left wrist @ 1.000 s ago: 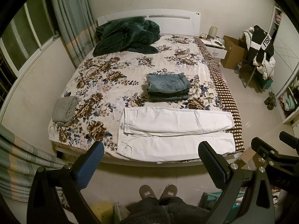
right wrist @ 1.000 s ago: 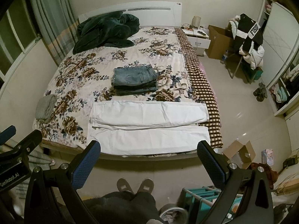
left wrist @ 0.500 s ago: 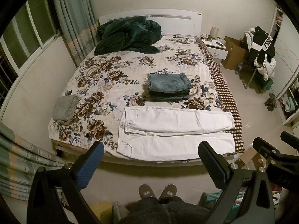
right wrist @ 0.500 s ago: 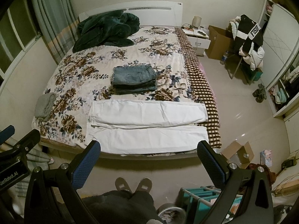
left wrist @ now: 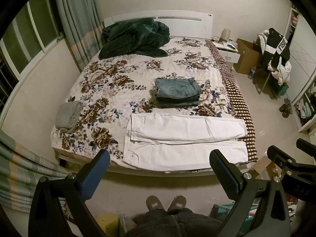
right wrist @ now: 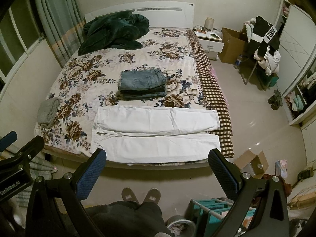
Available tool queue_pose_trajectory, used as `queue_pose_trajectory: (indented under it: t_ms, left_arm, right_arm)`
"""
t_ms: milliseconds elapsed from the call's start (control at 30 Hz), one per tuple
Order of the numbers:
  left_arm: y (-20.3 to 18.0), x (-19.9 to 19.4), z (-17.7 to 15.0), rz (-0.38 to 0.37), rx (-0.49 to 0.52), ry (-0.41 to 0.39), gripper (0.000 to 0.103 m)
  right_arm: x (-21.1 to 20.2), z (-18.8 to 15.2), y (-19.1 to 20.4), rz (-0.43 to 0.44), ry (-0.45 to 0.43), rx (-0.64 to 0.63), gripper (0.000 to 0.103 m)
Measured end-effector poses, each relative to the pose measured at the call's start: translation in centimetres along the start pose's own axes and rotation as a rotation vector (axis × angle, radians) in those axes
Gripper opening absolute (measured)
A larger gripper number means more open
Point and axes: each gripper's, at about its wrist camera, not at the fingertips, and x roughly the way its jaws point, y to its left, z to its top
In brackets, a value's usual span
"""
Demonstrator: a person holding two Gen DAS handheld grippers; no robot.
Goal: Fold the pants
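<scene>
White pants [left wrist: 183, 140] lie flat along the near edge of the floral bed [left wrist: 110, 83], waist to the left, both legs stretched right; they also show in the right wrist view [right wrist: 156, 132]. My left gripper [left wrist: 160, 169] is open and empty, held high above the floor in front of the bed. My right gripper [right wrist: 157, 169] is open and empty too, beside the left one and at the same distance from the pants. Neither touches the cloth.
A stack of folded jeans [left wrist: 177, 92] sits mid-bed behind the pants. A grey folded cloth [left wrist: 68, 116] lies at the left edge, a dark green blanket [left wrist: 134, 38] at the headboard. A cardboard box [right wrist: 250, 164] and a teal rack [right wrist: 215, 215] stand on the floor to the right.
Both grippers have drifted slightly back and up from the bed. The pants have not moved, and both grippers stay open.
</scene>
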Motion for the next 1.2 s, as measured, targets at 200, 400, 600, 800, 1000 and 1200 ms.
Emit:
queue_pose_trajectory:
  t_ms: [200,400,600,800,1000,1200]
  left_arm:
    - [-0.5,0.0,0.4,0.0,-0.001,-0.005,0.103]
    - [-0.5,0.0,0.4,0.0,0.0,-0.006,0.103]
    - [-0.5,-0.1,0.5,0.001,-0.001,-0.006,0.103]
    - [-0.5,-0.1,0.6,0.005,-0.003,-0.01,0.103]
    - [-0.3,-0.2,1.3,0.008,-0.019,-0.005,0.103]
    - [0.6,3.4,3.7,0.048,-0.103,-0.041,0.103]
  right_arm:
    - [-0.7,0.5,-0.6,0.001,-0.003,-0.001,0.103]
    - [-1.0,0.7,-0.8,0.004,-0.004,-0.004,0.103]
    - [-1.3,1.0,-0.6,0.006,-0.002,-0.006,0.103]
    - [-1.7,1.1,-0.2,0.012,-0.001,-0.01,0.103]
    - [-1.1,1.6,-0.9,0.027,0.007,-0.02,0.103]
    - [2.7,3.3,-3.1,0.014,-0.017,0.033,0.103]
